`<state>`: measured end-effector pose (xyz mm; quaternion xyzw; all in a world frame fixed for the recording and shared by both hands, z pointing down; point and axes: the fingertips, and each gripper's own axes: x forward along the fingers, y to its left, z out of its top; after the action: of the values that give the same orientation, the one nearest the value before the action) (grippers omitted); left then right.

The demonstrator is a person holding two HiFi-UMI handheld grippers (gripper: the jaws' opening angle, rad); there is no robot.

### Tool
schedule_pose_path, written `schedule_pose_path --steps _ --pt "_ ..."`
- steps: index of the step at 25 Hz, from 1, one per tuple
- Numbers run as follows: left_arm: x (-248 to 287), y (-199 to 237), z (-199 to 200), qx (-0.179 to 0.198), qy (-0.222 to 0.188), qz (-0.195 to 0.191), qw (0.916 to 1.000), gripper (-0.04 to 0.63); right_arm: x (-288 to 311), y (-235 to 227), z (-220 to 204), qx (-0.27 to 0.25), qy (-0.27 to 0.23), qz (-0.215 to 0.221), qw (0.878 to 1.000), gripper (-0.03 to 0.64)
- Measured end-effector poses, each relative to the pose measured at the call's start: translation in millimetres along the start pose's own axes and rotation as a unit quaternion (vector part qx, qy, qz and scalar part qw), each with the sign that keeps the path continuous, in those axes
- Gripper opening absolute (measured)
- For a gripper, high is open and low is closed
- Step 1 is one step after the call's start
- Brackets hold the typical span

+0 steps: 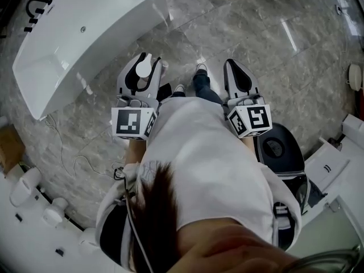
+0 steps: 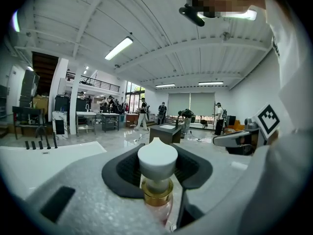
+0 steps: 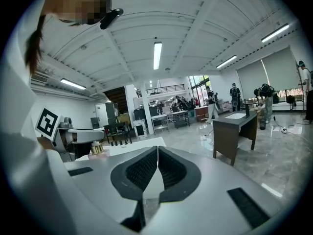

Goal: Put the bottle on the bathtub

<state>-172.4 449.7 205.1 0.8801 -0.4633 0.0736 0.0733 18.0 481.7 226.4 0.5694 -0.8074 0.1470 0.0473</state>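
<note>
Closest to us, the bottle (image 2: 157, 180) stands upright between the jaws of the left gripper (image 1: 145, 61), which clamp it at a middling spread. It has a white cap on top, then a gold collar and a pinkish clear body. We hold it in the air above the grey stone floor (image 1: 239, 27), resting on nothing. The white bathtub (image 1: 114, 38) lies to its far left, near but apart. To the right, the right gripper (image 3: 157, 150) carries nothing, and its 2 jaws are pressed together. Both grippers point away from us, side by side, with our 2 shoes (image 1: 200, 70) on the floor between them.
</note>
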Motion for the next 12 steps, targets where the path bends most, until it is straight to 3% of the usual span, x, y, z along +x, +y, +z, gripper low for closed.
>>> schedule_pose_path --steps 7,12 --pt "51.9 -5.6 22.2 -0.012 -0.023 0.052 0.9983 0.163 36.1 -54.3 33.4 -0.023 -0.004 0.044 0.999 0.014" --pt "80.6 -10.5 33.6 -0.024 -0.037 0.077 0.9961 0.163 44.9 -96.4 43.9 -0.017 -0.009 0.051 0.999 0.014"
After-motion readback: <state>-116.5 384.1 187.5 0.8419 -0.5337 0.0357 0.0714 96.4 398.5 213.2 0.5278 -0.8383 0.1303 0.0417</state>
